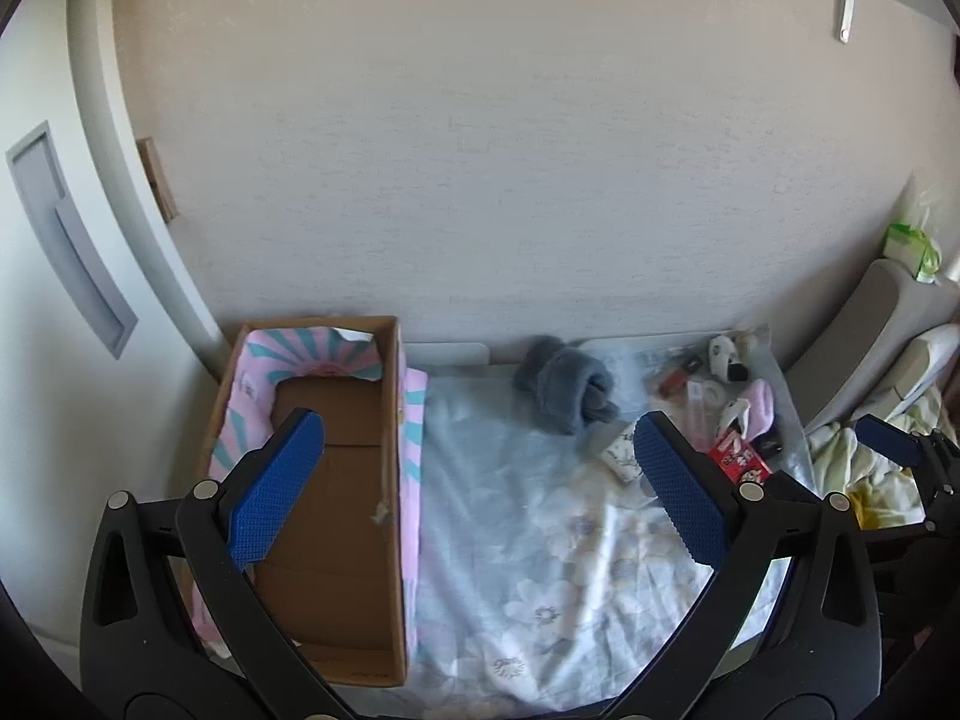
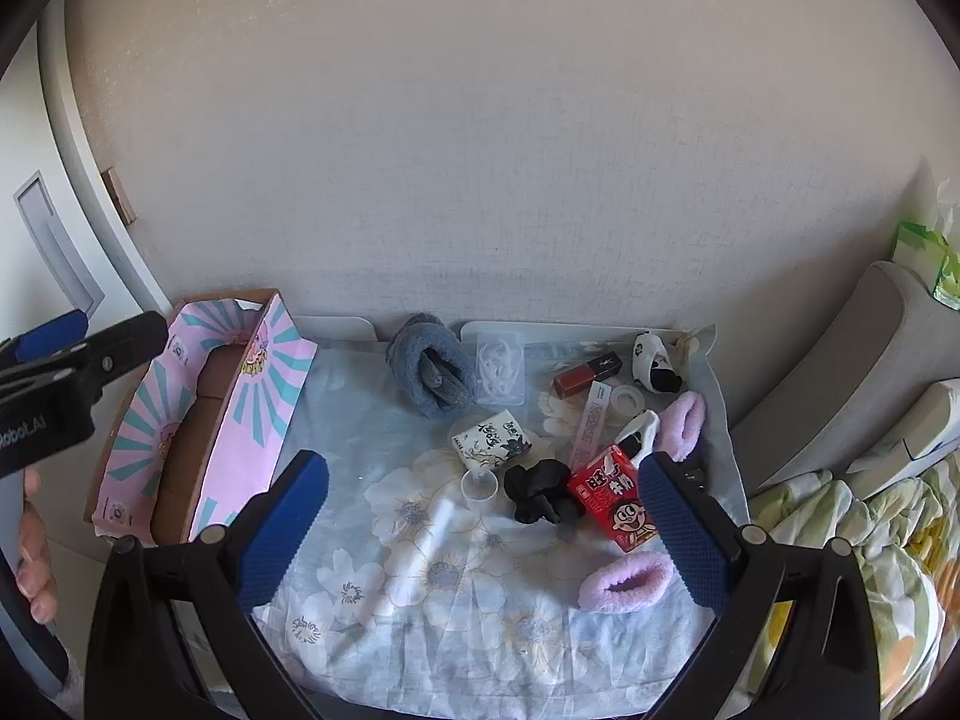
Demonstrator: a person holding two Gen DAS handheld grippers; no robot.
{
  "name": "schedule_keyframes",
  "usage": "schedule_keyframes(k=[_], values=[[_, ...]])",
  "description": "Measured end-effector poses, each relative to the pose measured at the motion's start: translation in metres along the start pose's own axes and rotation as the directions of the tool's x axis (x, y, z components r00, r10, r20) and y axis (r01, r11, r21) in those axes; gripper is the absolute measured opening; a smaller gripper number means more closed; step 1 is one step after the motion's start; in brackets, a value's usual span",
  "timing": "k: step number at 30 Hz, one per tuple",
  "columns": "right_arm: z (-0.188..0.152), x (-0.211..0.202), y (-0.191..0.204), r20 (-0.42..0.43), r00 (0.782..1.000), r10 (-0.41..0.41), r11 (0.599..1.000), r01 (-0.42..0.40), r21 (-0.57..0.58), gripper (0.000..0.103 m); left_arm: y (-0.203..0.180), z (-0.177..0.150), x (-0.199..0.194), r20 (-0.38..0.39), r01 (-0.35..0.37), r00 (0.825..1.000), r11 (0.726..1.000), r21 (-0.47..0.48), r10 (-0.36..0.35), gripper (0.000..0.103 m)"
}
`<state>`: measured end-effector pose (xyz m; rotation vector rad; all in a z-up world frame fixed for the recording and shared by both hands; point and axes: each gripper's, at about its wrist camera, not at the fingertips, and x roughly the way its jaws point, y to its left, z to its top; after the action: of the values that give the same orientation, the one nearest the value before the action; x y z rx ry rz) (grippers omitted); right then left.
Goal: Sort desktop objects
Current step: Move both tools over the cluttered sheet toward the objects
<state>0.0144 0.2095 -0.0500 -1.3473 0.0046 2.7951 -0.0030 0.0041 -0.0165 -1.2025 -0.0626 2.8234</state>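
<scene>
An empty cardboard box [image 1: 336,480] with pink and teal flaps stands at the table's left; it also shows in the right wrist view [image 2: 198,414]. My left gripper [image 1: 474,486] is open and empty, its left finger over the box. My right gripper [image 2: 483,525] is open and empty above the clutter. There lie a grey fuzzy sock roll [image 2: 429,372], a red milk carton [image 2: 618,498], a black scrunchie [image 2: 540,492], a tissue pack [image 2: 492,438], a lipstick [image 2: 585,372], pink fuzzy socks [image 2: 624,582] and a clear cup [image 2: 480,489].
A floral cloth [image 2: 456,600] covers the table against the wall. A clear box of white picks [image 2: 498,369], a tape roll [image 2: 627,399] and a black-and-white sock [image 2: 654,366] lie at the back. A grey chair [image 2: 840,372] and bedding [image 2: 870,540] are to the right.
</scene>
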Motion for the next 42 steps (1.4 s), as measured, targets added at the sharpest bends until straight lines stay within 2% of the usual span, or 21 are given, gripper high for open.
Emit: schedule_keyframes(k=[3,6,13,15,17,19,21,25,28,30,33,37,40,42], values=[[0.001,-0.001,0.000,0.011,0.999,-0.035,0.999,0.035,-0.012,0.103,-0.006,0.000,0.001,0.011,-0.036,0.999,0.999,0.031,0.036,0.103],[0.002,-0.002,-0.001,0.014,0.999,-0.037,0.999,0.037,-0.007,0.103,-0.018,0.001,0.004,-0.015,-0.014,1.000,0.996,0.091,0.016,0.103],[0.000,-0.003,-0.002,0.026,0.999,-0.027,1.000,0.027,0.008,0.103,-0.030,-0.001,0.003,0.012,-0.018,1.000,0.994,0.111,0.017,0.103],[0.000,-0.003,-0.003,0.031,0.999,-0.031,1.000,0.031,0.007,0.103,-0.033,0.000,0.004,0.013,-0.038,0.999,0.991,0.126,0.037,0.103],[0.000,-0.004,-0.004,0.047,0.997,-0.064,0.998,0.063,0.016,0.103,-0.033,0.002,0.004,0.021,-0.078,0.997,0.988,0.129,0.076,0.103],[0.000,-0.007,-0.007,0.083,0.988,-0.130,0.991,0.127,0.031,0.103,-0.030,0.004,0.002,0.028,-0.063,0.998,0.992,0.105,0.061,0.103],[0.000,-0.011,-0.009,0.117,0.982,-0.150,0.989,0.148,0.029,0.103,-0.026,0.006,0.002,0.026,-0.034,0.999,0.997,0.076,0.032,0.103],[-0.001,-0.005,-0.020,0.065,0.996,-0.060,0.998,0.058,0.033,0.103,-0.020,0.004,0.006,0.025,-0.016,1.000,0.999,0.036,0.015,0.103],[-0.008,-0.002,-0.029,0.059,0.995,-0.075,0.997,0.074,0.026,0.103,-0.020,0.002,0.012,0.010,0.013,1.000,0.999,0.037,-0.013,0.103],[-0.011,-0.003,-0.037,0.049,0.997,-0.053,0.999,0.053,0.003,0.103,-0.022,0.003,0.019,-0.016,0.048,0.999,0.997,0.058,-0.047,0.103],[-0.013,-0.011,-0.057,0.066,0.997,-0.047,0.999,0.046,0.007,0.103,-0.028,0.008,0.028,-0.017,0.069,0.998,0.996,0.064,-0.068,0.103],[-0.018,-0.012,-0.088,0.046,0.998,-0.050,0.998,0.048,0.043,0.103,-0.048,0.018,0.056,-0.058,0.072,0.996,0.992,0.104,-0.066,0.103],[-0.029,-0.005,-0.109,-0.006,0.998,-0.059,0.995,0.060,0.077,0.103,-0.065,0.020,0.088,-0.113,0.100,0.990,0.987,0.125,-0.086,0.103],[-0.038,0.004,-0.118,-0.046,0.998,-0.049,0.995,0.053,0.087,0.103,-0.075,0.020,0.110,-0.137,0.086,0.988,0.988,0.124,-0.069,0.103]])
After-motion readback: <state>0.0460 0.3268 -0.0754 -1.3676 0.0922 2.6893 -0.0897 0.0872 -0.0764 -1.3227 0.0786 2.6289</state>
